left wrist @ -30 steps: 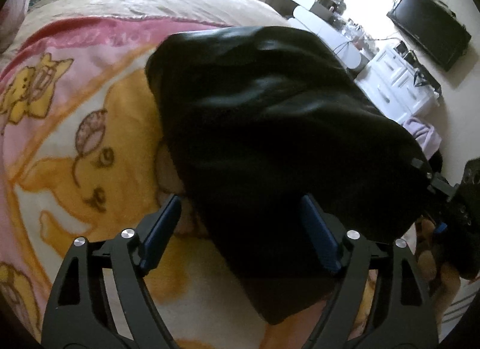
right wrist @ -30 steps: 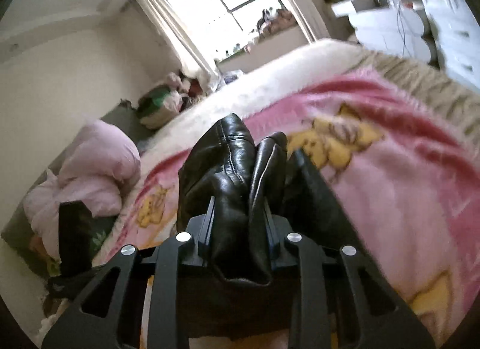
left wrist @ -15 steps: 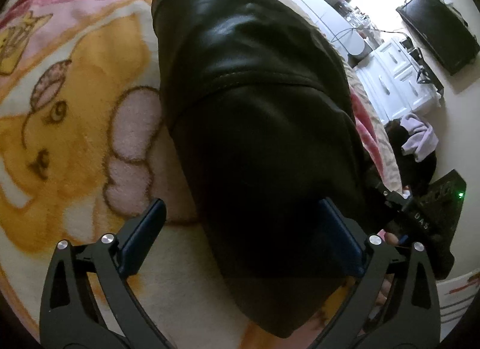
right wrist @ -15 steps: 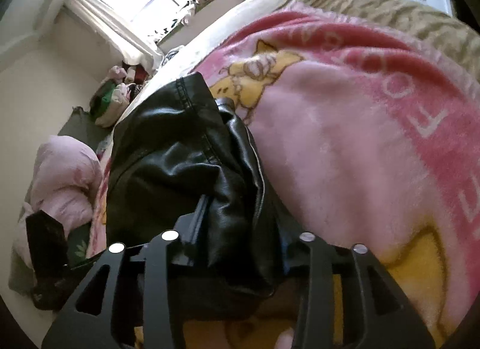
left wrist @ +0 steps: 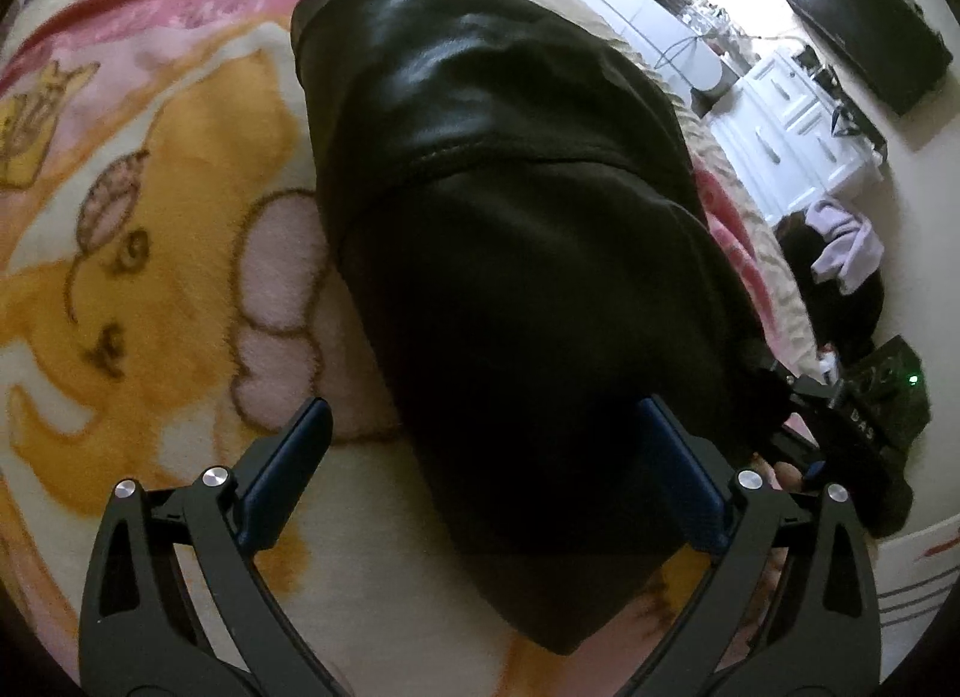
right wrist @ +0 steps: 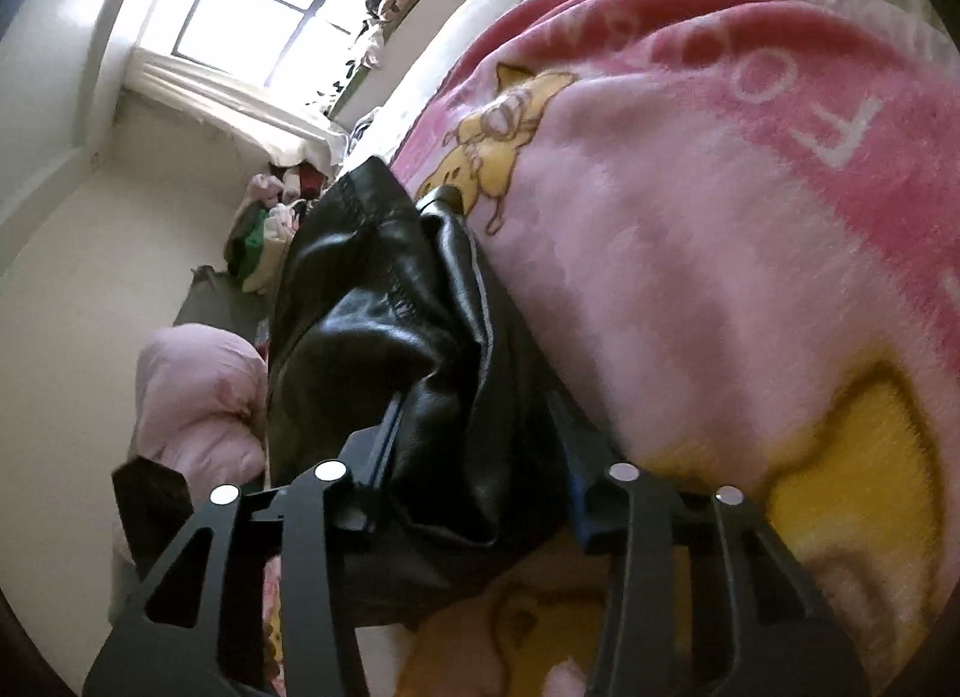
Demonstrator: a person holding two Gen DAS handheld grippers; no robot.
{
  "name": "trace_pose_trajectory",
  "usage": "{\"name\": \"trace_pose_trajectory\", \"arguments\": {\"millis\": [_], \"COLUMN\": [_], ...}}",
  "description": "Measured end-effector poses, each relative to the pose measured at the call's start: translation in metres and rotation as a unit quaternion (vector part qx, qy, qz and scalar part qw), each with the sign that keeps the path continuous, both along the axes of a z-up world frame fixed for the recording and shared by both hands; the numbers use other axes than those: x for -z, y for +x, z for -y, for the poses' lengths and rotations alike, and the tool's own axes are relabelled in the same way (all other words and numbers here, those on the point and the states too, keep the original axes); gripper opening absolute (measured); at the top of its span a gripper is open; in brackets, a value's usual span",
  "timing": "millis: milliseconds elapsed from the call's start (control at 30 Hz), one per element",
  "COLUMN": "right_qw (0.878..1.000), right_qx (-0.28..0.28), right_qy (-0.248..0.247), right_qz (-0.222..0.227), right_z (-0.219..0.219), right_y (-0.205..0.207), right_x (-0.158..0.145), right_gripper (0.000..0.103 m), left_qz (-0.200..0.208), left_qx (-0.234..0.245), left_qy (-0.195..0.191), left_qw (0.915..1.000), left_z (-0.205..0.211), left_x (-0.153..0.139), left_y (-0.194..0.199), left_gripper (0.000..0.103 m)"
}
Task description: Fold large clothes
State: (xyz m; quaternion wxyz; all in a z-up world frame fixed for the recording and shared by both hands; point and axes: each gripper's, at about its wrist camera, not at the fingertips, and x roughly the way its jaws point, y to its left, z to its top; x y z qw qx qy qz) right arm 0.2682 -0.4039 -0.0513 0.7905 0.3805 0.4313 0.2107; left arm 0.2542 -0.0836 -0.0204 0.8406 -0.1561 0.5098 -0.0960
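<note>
Two grippers: your left gripper (left wrist: 480, 457) gapes wide over the glossy black leather jacket (left wrist: 510, 217) on the fuzzy pink blanket (left wrist: 150, 217); your right gripper (right wrist: 474, 457) pinches its creased edge.

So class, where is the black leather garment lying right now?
The black leather garment lies on the pink cartoon blanket, between the left gripper's open fingers; the right gripper clamps a bunched fold of it.

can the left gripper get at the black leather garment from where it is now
Probably yes. The left gripper is open with the black leather garment lying between its fingers on the blanket, nothing in between. The right gripper already clamps another part.
</note>
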Motion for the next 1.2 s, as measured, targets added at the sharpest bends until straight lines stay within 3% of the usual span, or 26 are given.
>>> {"name": "trace_pose_trajectory", "arguments": {"millis": [167,267,333,400,467,533,700,767,833,900,933,967,1000,1100,1133,1200], "right_qw": [0.999,0.999,1.0,0.999,0.999,0.999,0.99,0.988,0.988,0.989,0.989,0.992,0.993,0.994,0.994,0.992], "right_qx": [0.01,-0.014,-0.019,-0.011,0.001,0.02,0.018,0.011,0.0,0.0,-0.008,-0.027,-0.035,-0.048,-0.047,-0.037], "right_qy": [0.041,0.025,0.0,-0.032,-0.033,-0.046,-0.115,-0.139,-0.144,-0.146,-0.145,-0.123,-0.109,-0.06,-0.057,-0.102], "right_qz": [-0.031,-0.024,-0.018,-0.015,-0.015,0.018,0.076,0.062,0.048,0.023,0.015,0.011,0.011,0.075,0.082,0.062], "right_z": [-0.032,-0.062,-0.074,-0.074,-0.062,-0.049,-0.053,-0.056,-0.062,-0.069,-0.074,-0.08,-0.082,-0.082,-0.08,-0.081], "right_y": [-0.026,-0.046,-0.051,-0.05,-0.047,-0.046,0.004,0.028,0.055,0.085,0.094,0.102,0.102,0.095,0.094,0.103], "right_x": [0.006,0.004,0.003,-0.001,-0.011,-0.031,-0.071,-0.07,-0.065,-0.054,-0.049,-0.046,-0.048,-0.072,-0.075,-0.062], "right_gripper": [0.04,0.042,0.05,0.059,0.077,0.079,0.081,0.081,0.081,0.074,0.033,0.015,0.013,0.011,0.011,0.011], "left_qz": [0.013,0.019,0.017,0.011,0.017,0.032,0.071,0.088,0.104,0.102,0.095,0.084,0.085,0.089,0.089,0.088], "left_qx": [-0.008,-0.011,-0.006,-0.003,0.001,0.011,0.03,0.035,0.041,0.053,0.059,0.064,0.063,0.065,0.068,0.075], "left_qy": [0.053,0.072,0.079,0.06,0.061,0.075,0.104,0.113,0.126,0.127,0.125,0.122,0.131,0.148,0.138,0.134], "left_qw": [0.9985,0.9972,0.9967,0.9981,0.998,0.9966,0.9916,0.989,0.9857,0.9852,0.9859,0.9869,0.9858,0.9827,0.9841,0.9842], "left_z": [-0.018,-0.028,-0.029,-0.03,-0.03,-0.03,-0.021,-0.017,-0.012,-0.006,-0.005,-0.004,-0.003,-0.003,-0.005,-0.003], "left_x": [-0.011,-0.013,-0.009,-0.003,-0.004,-0.01,-0.03,-0.038,-0.044,-0.044,-0.041,-0.036,-0.033,-0.027,-0.026,-0.026], "left_y": [-0.004,-0.008,-0.007,-0.006,-0.007,-0.012,-0.02,-0.022,-0.023,-0.018,-0.015,-0.011,-0.009,-0.009,-0.009,-0.007], "left_gripper": [0.095,0.095,0.095,0.095,0.095,0.095,0.095,0.093,0.079,0.068,0.061,0.06,0.06,0.061,0.062,0.063]}}
